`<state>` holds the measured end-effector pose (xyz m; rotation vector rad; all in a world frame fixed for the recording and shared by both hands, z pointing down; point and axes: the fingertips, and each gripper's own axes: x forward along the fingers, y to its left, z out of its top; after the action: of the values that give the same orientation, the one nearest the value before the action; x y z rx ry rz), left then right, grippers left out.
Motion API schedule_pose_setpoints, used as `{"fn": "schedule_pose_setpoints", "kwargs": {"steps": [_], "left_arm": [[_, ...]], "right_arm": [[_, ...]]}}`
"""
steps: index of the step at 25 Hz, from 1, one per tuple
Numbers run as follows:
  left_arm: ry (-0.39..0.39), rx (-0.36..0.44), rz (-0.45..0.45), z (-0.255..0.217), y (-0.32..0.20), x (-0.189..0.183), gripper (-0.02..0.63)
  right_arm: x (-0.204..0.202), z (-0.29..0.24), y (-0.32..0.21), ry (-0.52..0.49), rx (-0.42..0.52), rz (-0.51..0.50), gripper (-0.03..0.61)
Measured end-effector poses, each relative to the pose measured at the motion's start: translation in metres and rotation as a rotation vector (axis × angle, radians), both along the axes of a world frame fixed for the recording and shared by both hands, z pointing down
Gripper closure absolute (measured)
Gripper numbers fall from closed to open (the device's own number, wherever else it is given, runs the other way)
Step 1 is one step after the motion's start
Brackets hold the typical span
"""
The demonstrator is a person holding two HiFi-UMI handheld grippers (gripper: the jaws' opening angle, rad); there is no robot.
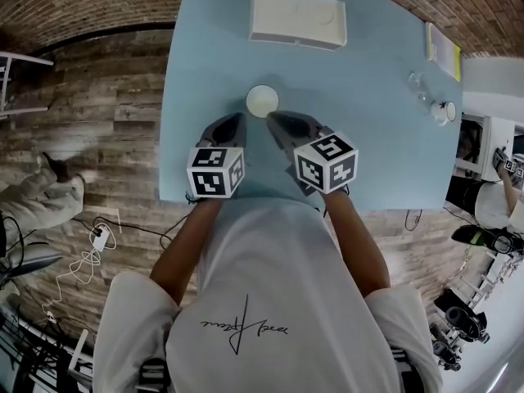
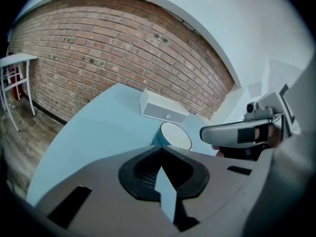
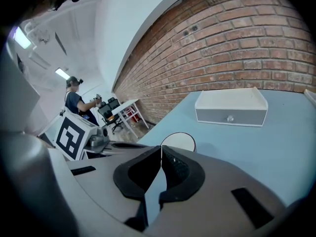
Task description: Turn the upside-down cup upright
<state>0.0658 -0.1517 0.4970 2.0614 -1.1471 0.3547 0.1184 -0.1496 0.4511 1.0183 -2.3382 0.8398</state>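
The cup (image 1: 262,101) stands upside down on the light blue table (image 1: 205,56), its white base facing up and its teal wall showing in the left gripper view (image 2: 159,136). My left gripper (image 1: 238,119) sits just to the cup's near left, shut and empty. On the cup's near right is my right gripper (image 1: 273,118), also shut with nothing held. Neither touches the cup. In the left gripper view the jaws (image 2: 160,149) meet just short of the cup. The right gripper view shows its jaws (image 3: 161,148) meeting below the cup's base (image 3: 178,141).
A white drawer box (image 1: 297,16) stands at the table's far side, beyond the cup. Small glass items (image 1: 417,84), a white round object (image 1: 444,110) and a booklet (image 1: 442,51) lie by the right edge. The near table edge runs under my grippers.
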Motion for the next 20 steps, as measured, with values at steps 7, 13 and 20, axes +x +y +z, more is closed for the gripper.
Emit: {"fn": "schedule_pose_setpoints", "kwargs": {"steps": [7, 13, 20], "left_arm": [[0.023, 0.059, 0.033, -0.031, 0.008, -0.002, 0.604], [0.026, 0.116, 0.081, -0.058, 0.021, 0.004, 0.604], [0.03, 0.2, 0.148, -0.093, 0.029, 0.007, 0.604]], "right_arm": [[0.003, -0.021, 0.013, -0.026, 0.075, 0.077, 0.557], [0.012, -0.037, 0.024, -0.037, 0.133, 0.142, 0.558], [0.017, -0.056, 0.037, -0.071, 0.19, 0.208, 0.558]]}}
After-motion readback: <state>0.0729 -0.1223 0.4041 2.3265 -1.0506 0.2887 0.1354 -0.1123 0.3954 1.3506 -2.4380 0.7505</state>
